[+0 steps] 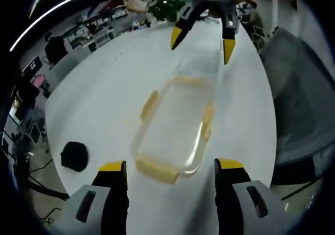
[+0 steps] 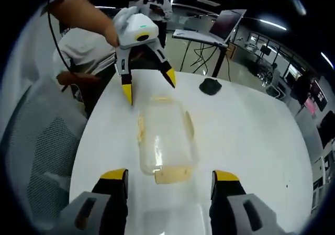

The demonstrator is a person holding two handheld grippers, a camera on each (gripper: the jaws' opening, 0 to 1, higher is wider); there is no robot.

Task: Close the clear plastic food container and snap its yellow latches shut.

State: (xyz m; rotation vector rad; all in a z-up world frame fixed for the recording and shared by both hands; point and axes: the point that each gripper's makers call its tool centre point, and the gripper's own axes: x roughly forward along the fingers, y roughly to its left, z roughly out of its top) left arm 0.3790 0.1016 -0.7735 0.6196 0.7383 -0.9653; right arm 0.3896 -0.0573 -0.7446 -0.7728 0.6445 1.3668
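Note:
A clear plastic food container [image 1: 175, 125] [image 2: 162, 141] lies on the white table [image 1: 104, 93] [image 2: 246, 135] between my two grippers. Its yellow latches [image 1: 150, 104] [image 2: 172, 175] splay outward from the sides and ends. I cannot tell how firmly the lid sits. My left gripper [image 1: 170, 166] [image 2: 148, 86] is open, its jaws wide just short of one end. Facing it from the opposite end, my right gripper [image 2: 170, 175] [image 1: 203, 42] is also open. Neither touches the container, and nothing sits between either pair of jaws.
A small black object [image 1: 74, 155] [image 2: 211, 86] rests near the table's edge. A grey mesh chair [image 1: 298, 104] [image 2: 36, 141] stands close beside the table. A person's arm [image 2: 78, 12] holds the left gripper. A laptop on a stand [image 2: 225, 23] is beyond the table.

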